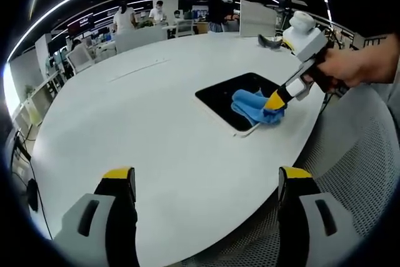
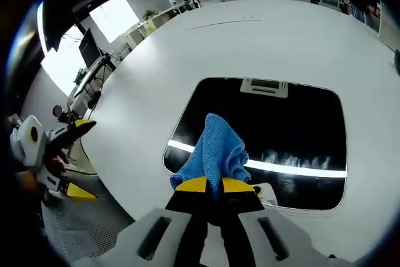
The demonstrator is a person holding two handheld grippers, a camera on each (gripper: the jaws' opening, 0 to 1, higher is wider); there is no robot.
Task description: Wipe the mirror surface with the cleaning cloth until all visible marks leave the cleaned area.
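Observation:
A dark rectangular mirror (image 2: 294, 129) lies flat on the white table, reflecting a ceiling light strip and showing whitish smears near its lower middle. In the left gripper view the mirror (image 1: 225, 95) sits toward the table's right edge. My right gripper (image 2: 214, 186) is shut on a blue cleaning cloth (image 2: 215, 151), which rests on the mirror's near edge. From the left gripper view, the right gripper (image 1: 276, 101) presses the cloth (image 1: 253, 105) onto the mirror's right part. My left gripper (image 1: 206, 182) hovers open over the table with nothing between its jaws.
The round white table (image 1: 137, 129) has a curved edge close to both grippers. A mesh chair (image 1: 369, 167) stands at the right. Several people and office chairs are beyond the far side of the table. The left gripper (image 2: 59, 139) appears off the table's left edge.

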